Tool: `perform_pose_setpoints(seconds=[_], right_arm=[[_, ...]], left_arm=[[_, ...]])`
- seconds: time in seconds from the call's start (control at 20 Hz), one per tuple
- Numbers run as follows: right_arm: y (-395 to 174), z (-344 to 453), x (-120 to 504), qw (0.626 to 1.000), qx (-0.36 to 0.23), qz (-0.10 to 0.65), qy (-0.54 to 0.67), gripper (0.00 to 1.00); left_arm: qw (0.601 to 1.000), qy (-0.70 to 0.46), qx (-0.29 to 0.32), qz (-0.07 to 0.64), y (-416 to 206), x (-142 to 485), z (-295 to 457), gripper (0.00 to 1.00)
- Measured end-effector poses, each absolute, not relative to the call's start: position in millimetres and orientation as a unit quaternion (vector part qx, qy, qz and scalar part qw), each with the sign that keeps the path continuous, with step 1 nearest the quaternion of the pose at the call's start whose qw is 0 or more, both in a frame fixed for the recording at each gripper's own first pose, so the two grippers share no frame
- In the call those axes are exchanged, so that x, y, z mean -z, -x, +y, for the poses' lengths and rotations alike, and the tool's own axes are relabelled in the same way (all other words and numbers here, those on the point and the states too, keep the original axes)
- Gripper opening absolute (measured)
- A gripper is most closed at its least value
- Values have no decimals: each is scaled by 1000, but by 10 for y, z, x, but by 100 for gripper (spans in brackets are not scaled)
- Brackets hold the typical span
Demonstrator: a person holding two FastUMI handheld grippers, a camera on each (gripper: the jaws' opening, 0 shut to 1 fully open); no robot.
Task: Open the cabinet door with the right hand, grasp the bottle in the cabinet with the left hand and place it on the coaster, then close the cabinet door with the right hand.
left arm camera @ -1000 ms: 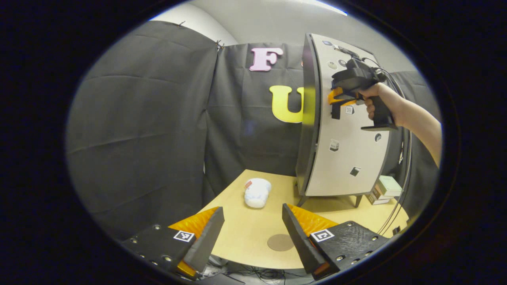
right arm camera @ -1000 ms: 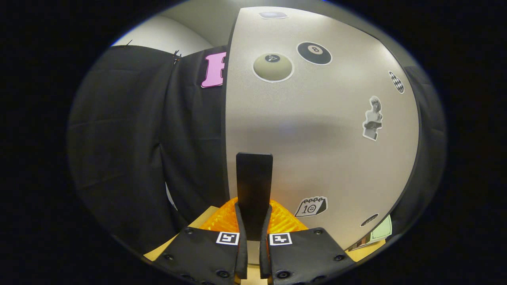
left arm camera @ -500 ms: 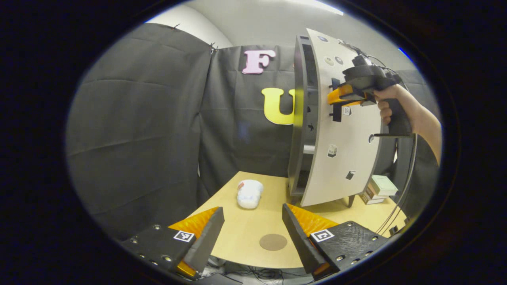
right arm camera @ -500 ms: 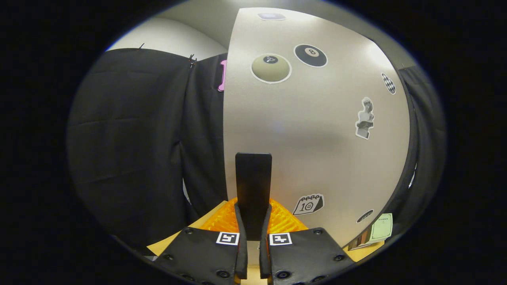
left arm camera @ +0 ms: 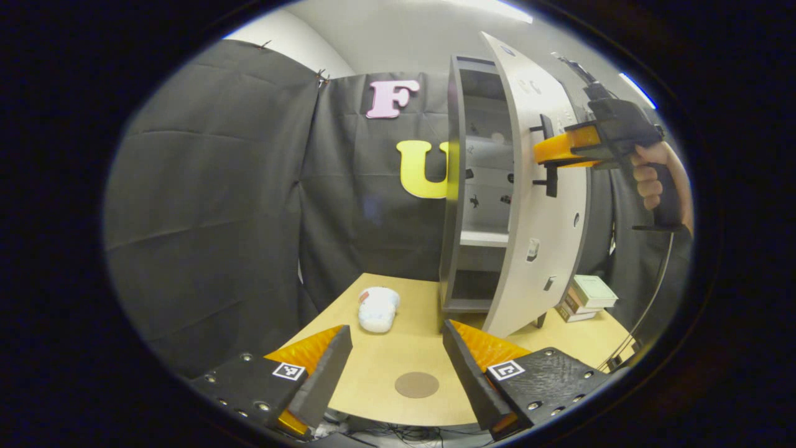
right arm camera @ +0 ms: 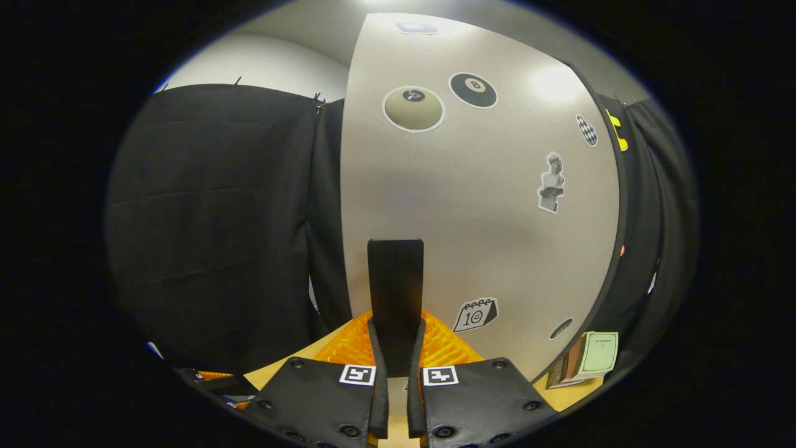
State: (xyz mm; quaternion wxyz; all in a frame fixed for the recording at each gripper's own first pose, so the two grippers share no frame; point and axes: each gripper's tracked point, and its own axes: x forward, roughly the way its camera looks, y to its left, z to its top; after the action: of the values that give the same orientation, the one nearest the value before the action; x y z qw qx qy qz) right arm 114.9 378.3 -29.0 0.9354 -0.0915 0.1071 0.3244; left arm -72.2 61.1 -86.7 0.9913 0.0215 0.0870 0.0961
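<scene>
Your right gripper point(right arm camera: 398, 348) clamps the door handle point(right arm camera: 396, 292) of the cabinet door point(right arm camera: 479, 205), now partly open. Your left gripper point(left arm camera: 392, 367) hangs open above the coaster point(left arm camera: 416, 384). No bottle identifiable inside; expect it light and slippery, so grasp mid-body.

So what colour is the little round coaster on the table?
Brown coaster, clearest in the left gripper view.
</scene>
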Motion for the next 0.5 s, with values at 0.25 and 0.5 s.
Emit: perform_pose_setpoints(seconds=[0.25,0.5], right_arm=[[-1175,3746,273,928,-345,118,81,12],[-1184,3689,291,929,-341,119,78,12]], left_arm=[[992,-33,-86,87,706,866,496,89],[992,-30,-73,93,607,888,446,89]])
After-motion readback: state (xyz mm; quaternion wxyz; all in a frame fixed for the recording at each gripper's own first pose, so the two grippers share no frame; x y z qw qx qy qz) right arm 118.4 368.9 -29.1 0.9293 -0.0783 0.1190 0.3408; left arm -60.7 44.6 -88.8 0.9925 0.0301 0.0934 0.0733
